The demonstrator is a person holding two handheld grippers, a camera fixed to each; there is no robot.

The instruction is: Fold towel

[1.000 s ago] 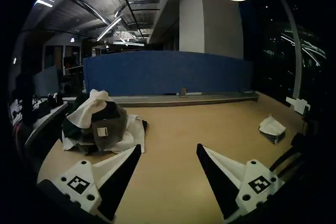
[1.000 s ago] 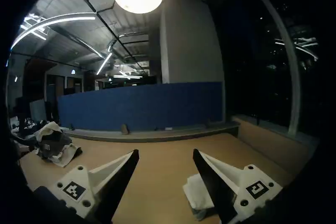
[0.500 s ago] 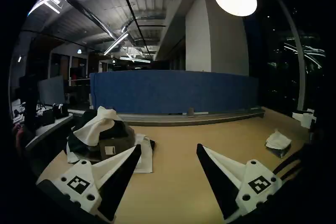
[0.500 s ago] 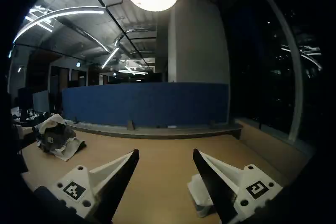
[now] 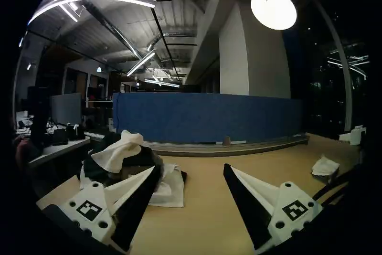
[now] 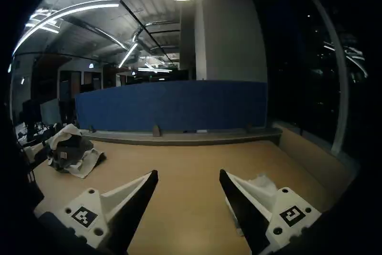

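Left gripper (image 5: 190, 166): jaws spread wide, nothing between them, held over the table (image 5: 205, 217).
Right gripper (image 6: 188, 171): jaws apart, empty, above the same wooden top.
Towel pile (image 5: 125, 162): white and dark cloths heaped at the table's left end, partly behind the left gripper's left finger; in the right gripper view, towel pile (image 6: 71, 152) at far left.
Small white towel (image 5: 325, 165): crumpled, near the table's right edge; in the right gripper view, small white towel (image 6: 258, 182) just behind the right gripper's right finger.
Backdrop: blue partition (image 5: 205, 116) along the far edge; round lamp (image 5: 273, 9) overhead.
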